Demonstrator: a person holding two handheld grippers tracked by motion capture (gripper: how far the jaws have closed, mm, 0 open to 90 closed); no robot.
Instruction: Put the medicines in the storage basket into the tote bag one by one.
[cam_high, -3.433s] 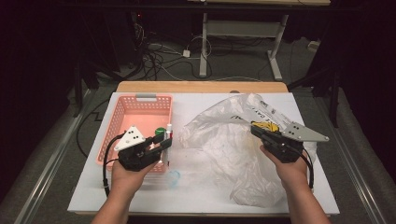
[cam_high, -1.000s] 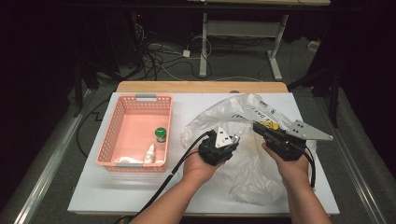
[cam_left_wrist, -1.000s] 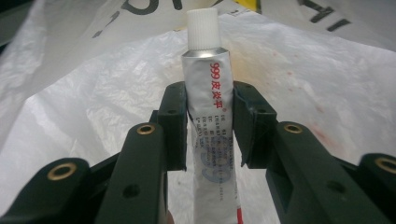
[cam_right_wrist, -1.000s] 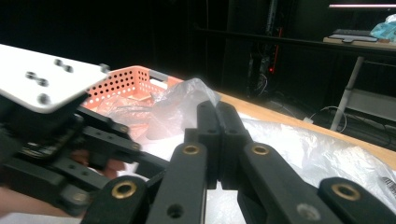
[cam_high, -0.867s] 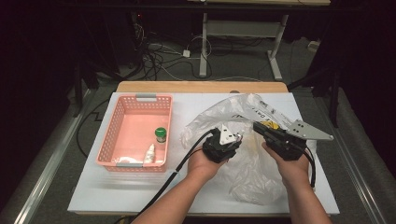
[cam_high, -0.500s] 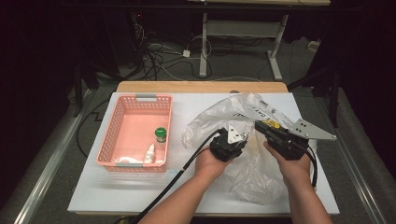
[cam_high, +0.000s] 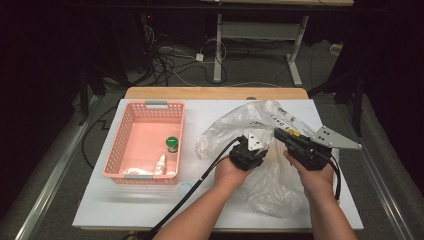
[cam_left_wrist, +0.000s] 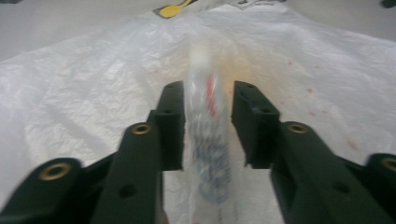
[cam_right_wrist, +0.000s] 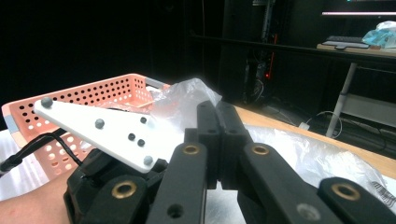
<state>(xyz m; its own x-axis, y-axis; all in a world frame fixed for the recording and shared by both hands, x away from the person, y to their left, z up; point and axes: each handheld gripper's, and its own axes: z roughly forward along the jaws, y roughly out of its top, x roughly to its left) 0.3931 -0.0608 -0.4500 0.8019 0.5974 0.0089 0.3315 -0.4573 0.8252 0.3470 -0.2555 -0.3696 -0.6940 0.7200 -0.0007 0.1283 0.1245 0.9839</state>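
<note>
A crumpled clear plastic bag (cam_high: 270, 175) lies on the right half of the white table. My left gripper (cam_high: 262, 146) reaches over it. In the left gripper view its jaws (cam_left_wrist: 208, 88) stand on either side of a slim tube (cam_left_wrist: 208, 140) with red and blue print, which lies under the bag's film. These jaws have just been opening. The left pad is at the tube and a thin gap shows at the right pad. My right gripper (cam_high: 278, 133) is shut, its jaws (cam_right_wrist: 217, 109) pressed together at the raised edge of the bag (cam_right_wrist: 187, 98).
A pink basket (cam_high: 145, 105) stands at the left and holds a green-capped bottle (cam_high: 172, 144) and a small white bottle (cam_high: 160, 164). Its perforated wall (cam_right_wrist: 107, 88) shows behind the left gripper's plate. A small clear item (cam_high: 185, 187) lies before the basket. Cables cross the floor beyond.
My left gripper has left the basket, crossed right to the bag and sunk onto it, close to the right gripper. The right gripper has stayed in place.
</note>
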